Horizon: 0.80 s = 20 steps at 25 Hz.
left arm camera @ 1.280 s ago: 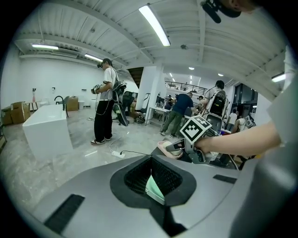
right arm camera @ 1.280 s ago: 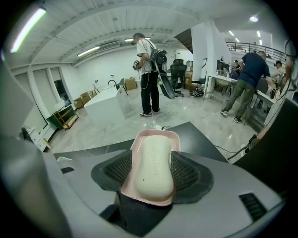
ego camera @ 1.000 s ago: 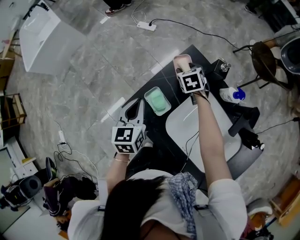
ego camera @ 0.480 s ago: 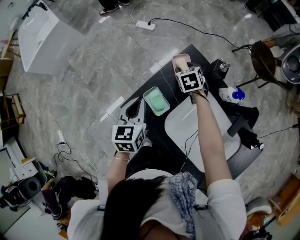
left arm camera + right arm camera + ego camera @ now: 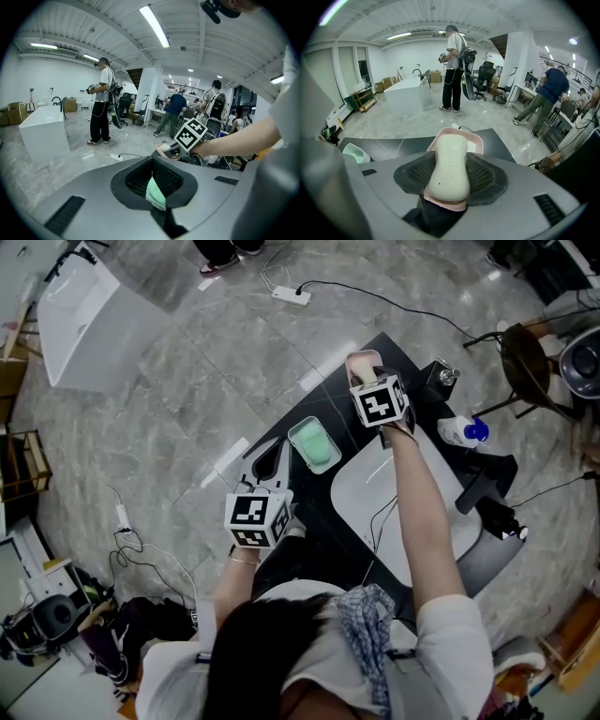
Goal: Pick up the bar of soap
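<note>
A black counter (image 5: pixel 314 491) stands on a grey marble floor (image 5: pixel 216 362), with a white sink basin (image 5: pixel 361 491) set into it and a black faucet (image 5: pixel 483 486) at the basin's far edge. A mint-green dish (image 5: pixel 314 443) lies on the counter beside the basin, and a white bottle with a blue cap (image 5: pixel 457 431) lies on its side near the faucet. On the floor are a white power strip (image 5: pixel 292 293) with its black cable, a white bathtub (image 5: pixel 80 320), a wooden shelf (image 5: pixel 26 463) and a dark chair (image 5: pixel 527 357). A person in a white shirt (image 5: pixel 453 70) stands beyond the counter; another in blue (image 5: pixel 546 96) bends forward.
</note>
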Each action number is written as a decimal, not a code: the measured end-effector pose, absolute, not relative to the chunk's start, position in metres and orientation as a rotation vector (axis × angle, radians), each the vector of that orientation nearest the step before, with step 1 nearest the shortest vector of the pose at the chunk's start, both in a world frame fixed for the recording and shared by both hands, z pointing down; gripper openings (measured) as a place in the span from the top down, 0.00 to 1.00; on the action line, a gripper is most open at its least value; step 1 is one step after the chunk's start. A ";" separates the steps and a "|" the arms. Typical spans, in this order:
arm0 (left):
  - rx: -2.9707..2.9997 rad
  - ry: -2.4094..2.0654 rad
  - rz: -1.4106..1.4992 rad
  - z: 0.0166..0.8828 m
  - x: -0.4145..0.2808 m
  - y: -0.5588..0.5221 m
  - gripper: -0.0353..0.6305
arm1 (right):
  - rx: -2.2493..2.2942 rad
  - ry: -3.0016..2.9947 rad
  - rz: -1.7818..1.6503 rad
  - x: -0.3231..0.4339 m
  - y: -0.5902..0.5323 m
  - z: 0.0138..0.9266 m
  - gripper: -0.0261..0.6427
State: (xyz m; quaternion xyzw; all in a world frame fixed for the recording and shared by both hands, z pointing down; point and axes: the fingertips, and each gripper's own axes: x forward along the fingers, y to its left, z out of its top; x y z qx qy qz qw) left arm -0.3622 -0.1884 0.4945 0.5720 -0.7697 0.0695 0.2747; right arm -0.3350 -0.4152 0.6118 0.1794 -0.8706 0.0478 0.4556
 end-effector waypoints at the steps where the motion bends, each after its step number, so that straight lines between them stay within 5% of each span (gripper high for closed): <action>1: 1.539 -2.074 0.187 0.493 -0.363 -0.187 0.93 | 0.447 -2.156 0.098 -0.334 -0.415 0.611 0.64; 20: 1.580 -2.089 0.120 0.479 -0.341 -0.150 0.93 | 0.599 -2.368 0.025 -0.290 -0.367 0.507 0.64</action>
